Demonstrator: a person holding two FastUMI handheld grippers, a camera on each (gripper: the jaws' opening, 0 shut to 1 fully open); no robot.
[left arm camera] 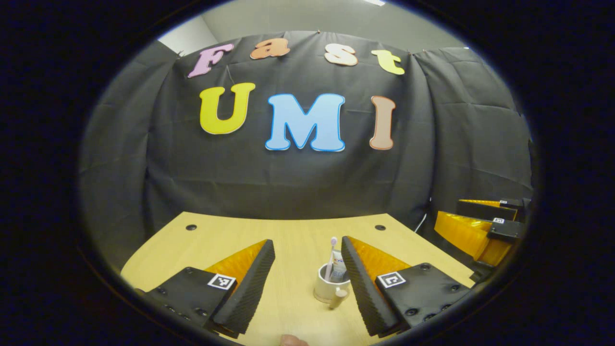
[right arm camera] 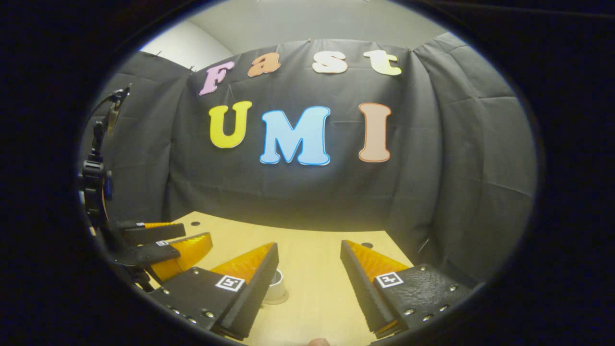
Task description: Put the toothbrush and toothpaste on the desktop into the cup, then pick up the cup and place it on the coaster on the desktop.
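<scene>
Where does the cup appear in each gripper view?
Left gripper view: the cup, with toothbrush and toothpaste standing in it, sits low centre, between this gripper's fingers.
Right gripper view: the cup peeks out beside the near left finger, mostly hidden.
Shared landmark: the wooden desktop.

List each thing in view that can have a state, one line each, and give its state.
Cup: upright on the table, handle toward the camera.
Toothbrush: standing in the cup.
Toothpaste: standing in the cup.
Left gripper: open, holding nothing.
Right gripper: open, holding nothing.
</scene>
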